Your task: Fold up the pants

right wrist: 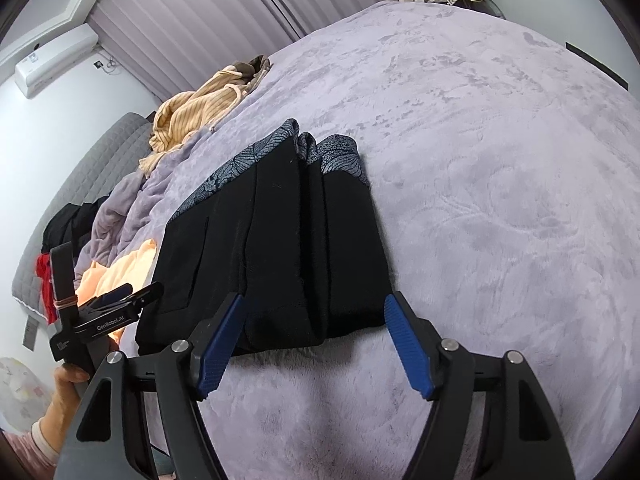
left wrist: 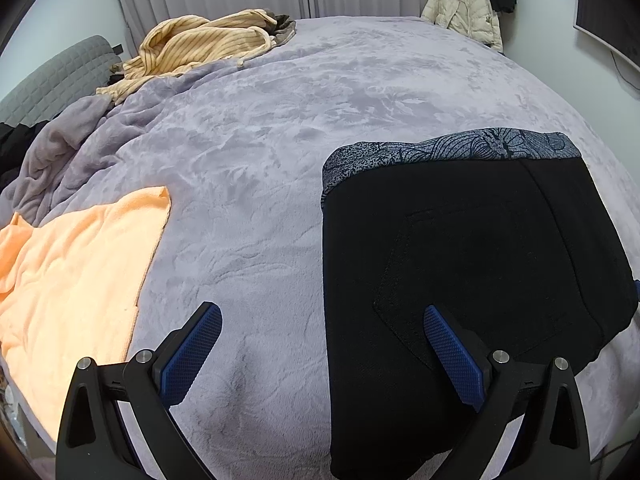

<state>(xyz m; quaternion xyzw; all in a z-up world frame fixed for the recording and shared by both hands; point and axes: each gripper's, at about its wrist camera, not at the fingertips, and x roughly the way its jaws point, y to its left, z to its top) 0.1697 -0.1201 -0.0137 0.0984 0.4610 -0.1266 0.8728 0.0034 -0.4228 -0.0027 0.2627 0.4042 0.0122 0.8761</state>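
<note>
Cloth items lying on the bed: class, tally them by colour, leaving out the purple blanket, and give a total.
Black: 1, the folded pants with a patterned waistband
Orange: 1, the towel
Yellow striped: 1, the crumpled garment
Total: 3
Both grippers, left and right, are open and hold nothing.

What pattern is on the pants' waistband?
Grey-blue leaf print on the waistband, clearest in the left wrist view.

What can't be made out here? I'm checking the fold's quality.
- Layers inside the black pants: hidden under the top fabric, both views.
- Pants' near edge: cut off by the left wrist frame bottom.
- Left gripper fingertips: edge-on in the right wrist view.
</note>
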